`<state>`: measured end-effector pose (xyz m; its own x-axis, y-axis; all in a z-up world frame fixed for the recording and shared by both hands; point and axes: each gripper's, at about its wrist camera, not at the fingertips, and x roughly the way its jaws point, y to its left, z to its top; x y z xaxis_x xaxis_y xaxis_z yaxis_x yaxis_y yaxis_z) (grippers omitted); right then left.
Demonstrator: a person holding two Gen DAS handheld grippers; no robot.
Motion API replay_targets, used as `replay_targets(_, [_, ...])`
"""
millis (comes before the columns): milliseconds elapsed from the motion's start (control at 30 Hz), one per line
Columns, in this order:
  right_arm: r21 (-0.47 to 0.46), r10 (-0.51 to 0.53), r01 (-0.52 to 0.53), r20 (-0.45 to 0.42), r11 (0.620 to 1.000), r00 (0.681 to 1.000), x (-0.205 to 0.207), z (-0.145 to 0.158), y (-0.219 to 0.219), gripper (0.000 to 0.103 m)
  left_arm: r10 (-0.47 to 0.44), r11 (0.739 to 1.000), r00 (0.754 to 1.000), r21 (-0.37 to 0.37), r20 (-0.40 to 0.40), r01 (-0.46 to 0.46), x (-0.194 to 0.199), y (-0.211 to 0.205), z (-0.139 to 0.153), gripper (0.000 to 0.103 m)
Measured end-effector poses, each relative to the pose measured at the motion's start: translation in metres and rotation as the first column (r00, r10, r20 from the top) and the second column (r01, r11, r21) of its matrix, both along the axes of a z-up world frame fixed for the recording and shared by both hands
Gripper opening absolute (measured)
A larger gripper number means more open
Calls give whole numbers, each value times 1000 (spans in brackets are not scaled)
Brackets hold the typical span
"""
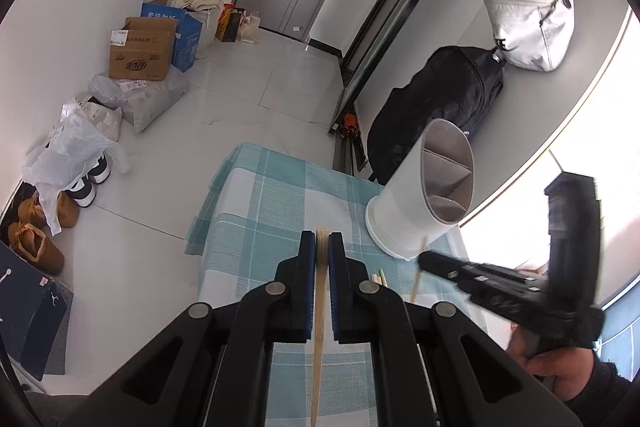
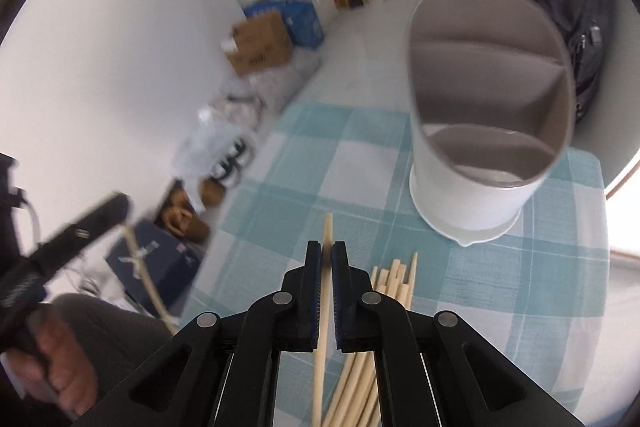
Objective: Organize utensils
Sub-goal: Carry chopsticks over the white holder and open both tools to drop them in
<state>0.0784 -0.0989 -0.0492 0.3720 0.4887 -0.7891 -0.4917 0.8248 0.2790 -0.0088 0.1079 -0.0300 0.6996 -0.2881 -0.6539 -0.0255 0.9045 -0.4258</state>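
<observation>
Both tongs were clenched on single chopsticks: left tongs, right tongs. The holder stood empty; a chopstick pile remained on the worktop nearby.

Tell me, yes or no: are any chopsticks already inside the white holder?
No, in the right wrist view the white holder shows only bare grey compartments.

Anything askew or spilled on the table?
Nothing spilled or damaged. The white holder stands upright and empty on the checked cloth. Loose chopsticks lie beside it, unsorted. Each gripper, left and right, is shut on a chopstick.
</observation>
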Motion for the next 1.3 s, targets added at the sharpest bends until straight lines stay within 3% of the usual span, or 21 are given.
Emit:
replay_targets(367, [195,-49,14,176,981,983,-36,41,-53,4,-61,994,997,88,39,57,2,-43,30,2])
replay_targets(567, [244,-67,12,219,970,973,-40,55,-73,4,-37,997,995,70,96,30,11,-52,55,2])
replay_targets(733, [271,-91,24,238,962,967,-33,72,-88,4,-14,997,984,79,178,0,21,-62,81,2])
replay_targets(1100, [306,-153,52,317,950,936,0,158,-121,4,-30,995,961,104,273,1,62,-88,133,2])
replay_targets(1300, [309,-179,68,349,949,920,30,187,-124,4,-12,997,950,80,312,-14,91,-89,149,2])
